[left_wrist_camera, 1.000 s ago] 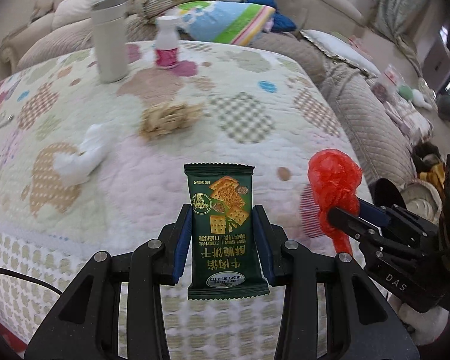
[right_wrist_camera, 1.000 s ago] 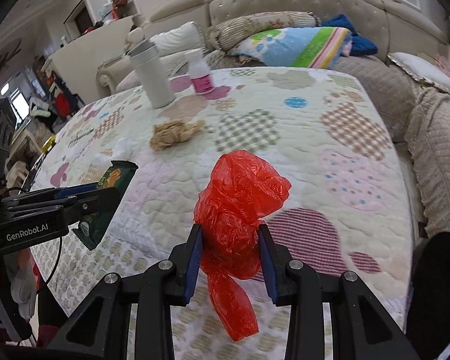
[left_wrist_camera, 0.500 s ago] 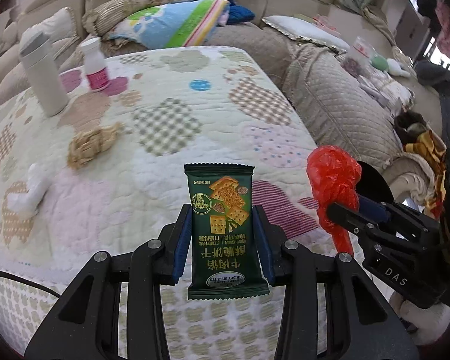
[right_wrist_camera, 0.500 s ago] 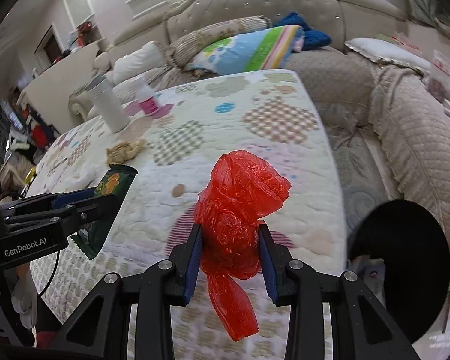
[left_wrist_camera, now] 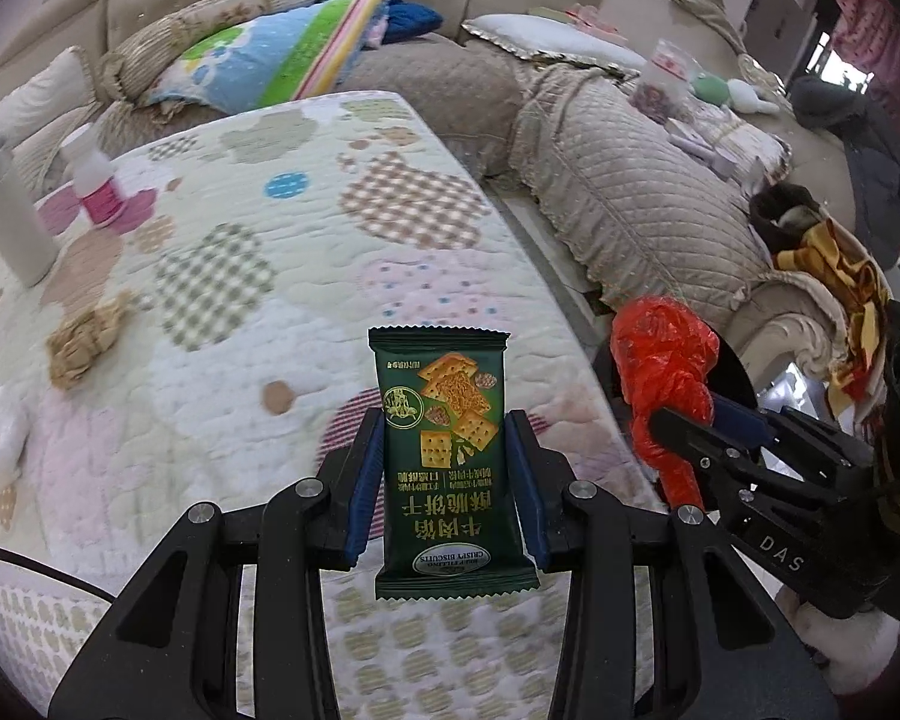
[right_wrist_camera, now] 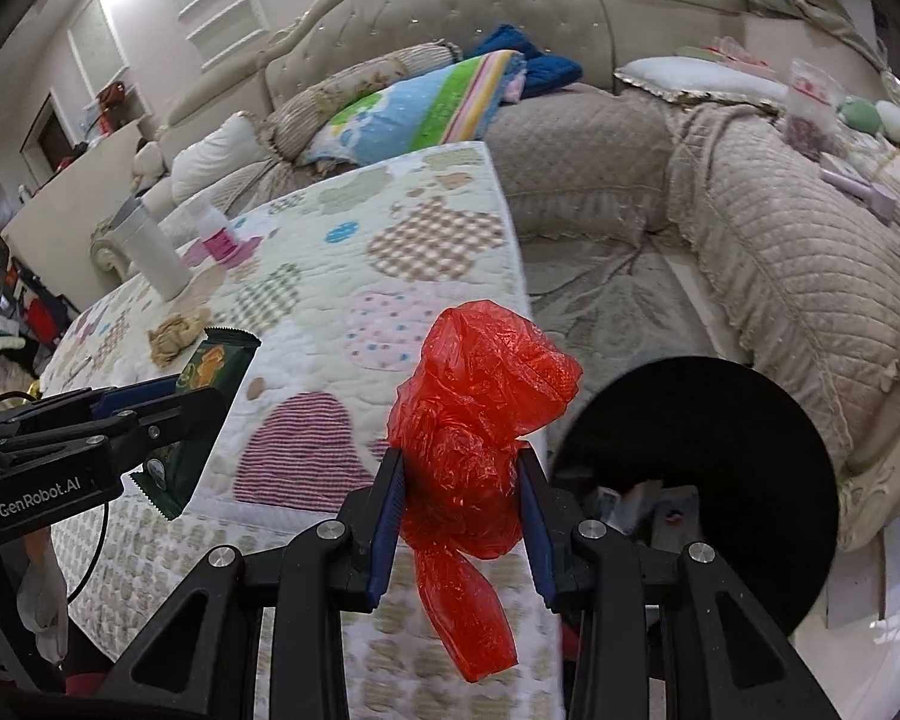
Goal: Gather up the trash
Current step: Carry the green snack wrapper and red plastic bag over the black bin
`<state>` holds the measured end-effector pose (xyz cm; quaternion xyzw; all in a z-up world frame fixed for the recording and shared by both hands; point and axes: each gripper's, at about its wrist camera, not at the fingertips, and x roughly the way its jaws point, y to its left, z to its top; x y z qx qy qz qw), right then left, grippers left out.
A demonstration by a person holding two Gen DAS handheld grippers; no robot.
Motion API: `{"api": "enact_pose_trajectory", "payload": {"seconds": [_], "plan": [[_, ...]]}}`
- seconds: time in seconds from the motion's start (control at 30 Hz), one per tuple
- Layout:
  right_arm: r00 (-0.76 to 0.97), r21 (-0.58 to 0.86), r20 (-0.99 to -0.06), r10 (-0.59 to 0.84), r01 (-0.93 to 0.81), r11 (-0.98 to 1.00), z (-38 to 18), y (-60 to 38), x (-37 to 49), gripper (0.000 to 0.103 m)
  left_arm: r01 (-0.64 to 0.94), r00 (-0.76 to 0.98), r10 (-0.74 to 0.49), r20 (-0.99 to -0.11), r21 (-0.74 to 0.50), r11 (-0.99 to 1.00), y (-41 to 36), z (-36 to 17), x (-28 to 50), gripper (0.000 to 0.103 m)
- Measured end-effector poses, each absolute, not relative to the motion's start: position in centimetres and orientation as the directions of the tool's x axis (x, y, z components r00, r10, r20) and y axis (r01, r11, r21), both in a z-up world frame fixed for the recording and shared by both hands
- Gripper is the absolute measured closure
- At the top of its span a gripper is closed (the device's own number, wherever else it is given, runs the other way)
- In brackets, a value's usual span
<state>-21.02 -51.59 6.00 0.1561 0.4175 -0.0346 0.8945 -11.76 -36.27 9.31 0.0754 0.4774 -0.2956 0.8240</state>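
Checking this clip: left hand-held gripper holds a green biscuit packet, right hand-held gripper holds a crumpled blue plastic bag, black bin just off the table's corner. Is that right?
Not quite. The plastic bag in the right hand-held gripper is red, not blue, as the right wrist view shows. The rest stands: the left hand-held gripper holds the green biscuit packet, and the black bin sits just off the table's corner.

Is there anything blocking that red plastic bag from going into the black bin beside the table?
Nothing visible does. The red plastic bag, pinched in the right hand-held gripper, hangs by the table's corner; the black bin's opening lies just to its right, with only open air between.
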Motion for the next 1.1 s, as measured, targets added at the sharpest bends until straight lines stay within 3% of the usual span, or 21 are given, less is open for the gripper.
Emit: {"api": "enact_pose_trajectory", "payload": {"seconds": [1.1], "plan": [[0.603,0.283,-0.797,-0.019,0.402,0.871,2.3,-61.7,-25.4,0.068,0.674,0.195,-0.491,-0.849,-0.248,0.695,-48.8,6.6,-13.7,0.066]]}}
